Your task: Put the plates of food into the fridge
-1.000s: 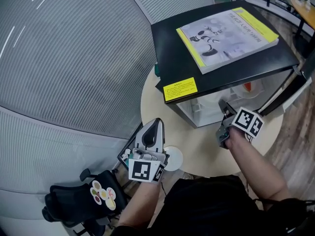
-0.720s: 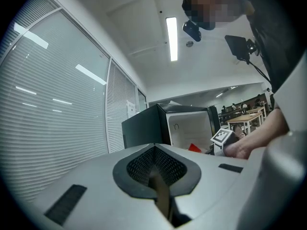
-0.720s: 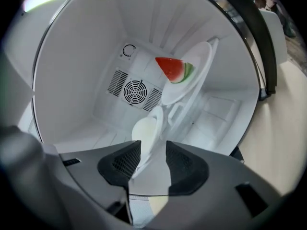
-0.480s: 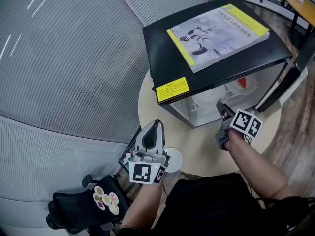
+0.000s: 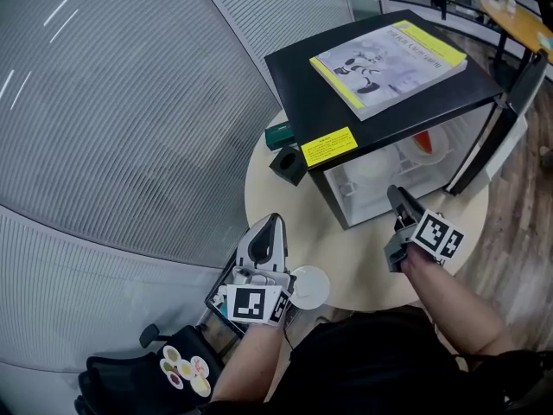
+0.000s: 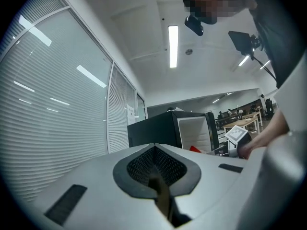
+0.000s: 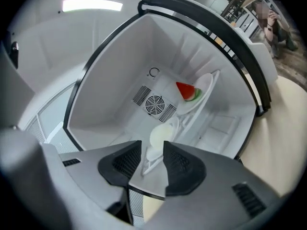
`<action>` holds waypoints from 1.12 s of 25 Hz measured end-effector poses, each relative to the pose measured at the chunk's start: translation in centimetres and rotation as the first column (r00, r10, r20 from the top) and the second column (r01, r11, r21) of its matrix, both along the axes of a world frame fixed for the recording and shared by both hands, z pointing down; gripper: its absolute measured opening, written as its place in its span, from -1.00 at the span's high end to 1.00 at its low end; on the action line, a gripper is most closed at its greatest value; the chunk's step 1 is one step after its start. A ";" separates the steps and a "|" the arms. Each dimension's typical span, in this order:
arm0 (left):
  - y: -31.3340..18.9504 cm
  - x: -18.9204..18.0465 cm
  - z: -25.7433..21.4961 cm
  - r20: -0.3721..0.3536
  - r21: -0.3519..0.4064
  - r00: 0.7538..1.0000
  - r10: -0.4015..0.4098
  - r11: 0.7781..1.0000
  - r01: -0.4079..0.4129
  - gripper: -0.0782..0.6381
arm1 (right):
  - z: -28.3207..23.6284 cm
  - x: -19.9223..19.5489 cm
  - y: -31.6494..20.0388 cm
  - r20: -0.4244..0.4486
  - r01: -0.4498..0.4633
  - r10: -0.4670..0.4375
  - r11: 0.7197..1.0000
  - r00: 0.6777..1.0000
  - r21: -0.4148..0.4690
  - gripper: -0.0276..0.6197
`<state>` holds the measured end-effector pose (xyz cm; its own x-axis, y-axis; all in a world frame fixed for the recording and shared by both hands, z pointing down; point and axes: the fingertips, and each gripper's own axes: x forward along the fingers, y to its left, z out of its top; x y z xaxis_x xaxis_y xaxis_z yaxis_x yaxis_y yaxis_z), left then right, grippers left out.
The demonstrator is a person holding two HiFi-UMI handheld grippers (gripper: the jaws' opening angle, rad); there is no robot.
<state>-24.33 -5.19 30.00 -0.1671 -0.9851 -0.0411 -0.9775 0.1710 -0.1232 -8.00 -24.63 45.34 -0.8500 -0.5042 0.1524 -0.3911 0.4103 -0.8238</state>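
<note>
We find the fridge [image 5: 320, 85] on the table [image 5: 363, 258], upper right of the head view, a book [image 5: 389, 54] on top, an upper plate [image 7: 194, 92] and lower plate [image 7: 160, 138] inside. A box [image 5: 288, 164] sits just left of it; a third plate [image 5: 309, 285] lies at the table's lower edge.

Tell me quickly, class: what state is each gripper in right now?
Left gripper: shut, holding nothing.
Right gripper: open, its jaws have just been opening, nothing between them.

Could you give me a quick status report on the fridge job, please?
Left gripper shut, empty. Right gripper jaws just opened, nothing between, facing open fridge. Watermelon plate and second plate inside. Nothing in the way.
</note>
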 end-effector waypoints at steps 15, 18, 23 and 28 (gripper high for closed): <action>13.7 -6.3 0.9 -0.069 0.031 0.998 -0.008 0.999 0.010 0.78 | -1.7 -6.6 15.4 -0.211 0.177 -0.111 0.929 0.971 0.325 0.47; 16.4 -7.7 1.5 -0.087 0.040 0.996 -0.009 0.999 0.013 0.78 | -0.3 -7.7 18.2 -0.249 0.195 -0.120 0.932 0.961 0.305 0.47; 19.9 -9.4 3.9 -0.117 0.019 0.993 0.016 1.000 -0.014 0.78 | 3.9 -8.8 23.3 -0.261 0.184 -0.129 0.963 0.957 0.199 0.47; 22.9 -10.4 6.3 -0.130 -0.023 0.990 0.047 0.998 -0.051 0.78 | 9.4 -8.4 29.1 -0.248 0.166 -0.146 0.984 0.958 0.061 0.47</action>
<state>-34.70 17.69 36.29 -0.1210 -0.9926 0.0034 -0.9926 0.1210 0.0008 -16.39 4.42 54.72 -0.8619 -0.3872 0.3275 -0.5002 0.5431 -0.6744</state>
